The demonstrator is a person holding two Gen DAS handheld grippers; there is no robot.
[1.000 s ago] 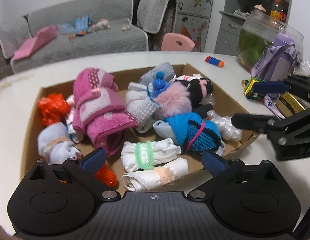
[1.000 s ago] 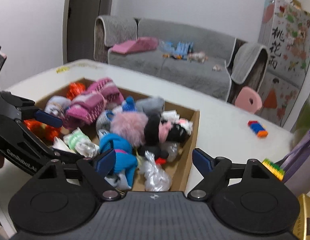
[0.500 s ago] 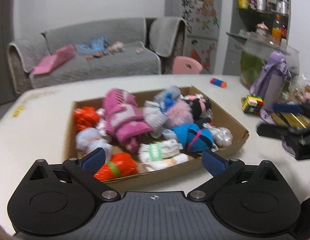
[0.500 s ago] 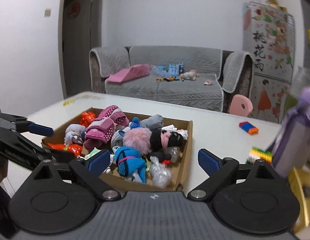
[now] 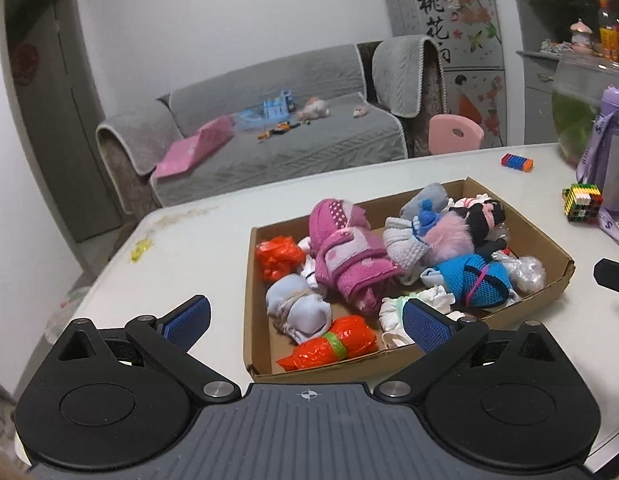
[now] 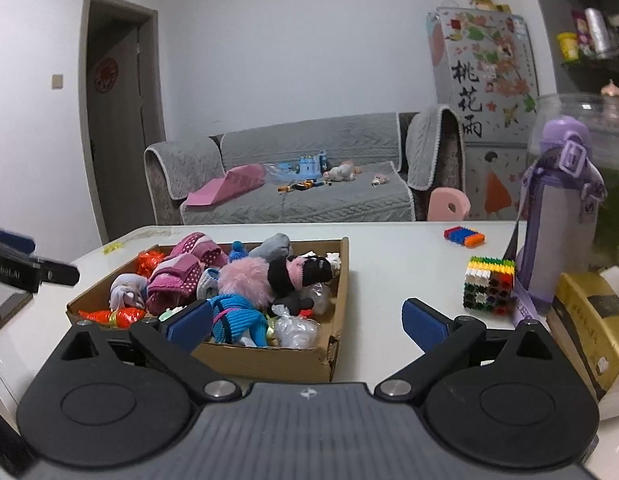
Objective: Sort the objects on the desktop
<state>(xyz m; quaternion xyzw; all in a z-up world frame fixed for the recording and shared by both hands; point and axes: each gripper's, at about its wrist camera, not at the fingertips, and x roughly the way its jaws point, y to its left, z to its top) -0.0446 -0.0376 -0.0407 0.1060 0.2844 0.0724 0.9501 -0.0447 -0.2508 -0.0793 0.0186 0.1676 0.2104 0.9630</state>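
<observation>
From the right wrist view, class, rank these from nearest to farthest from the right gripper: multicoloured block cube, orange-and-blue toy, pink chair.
1. Multicoloured block cube, right, on the table.
2. Orange-and-blue toy, farther back on the table.
3. Pink chair, beyond the table's far edge.

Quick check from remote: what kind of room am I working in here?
Most likely a home living room. A grey covered sofa with toys scattered on it sits behind the white table, a decorated fridge stands beside it, and a cardboard tray of rolled socks is on the table.
</observation>
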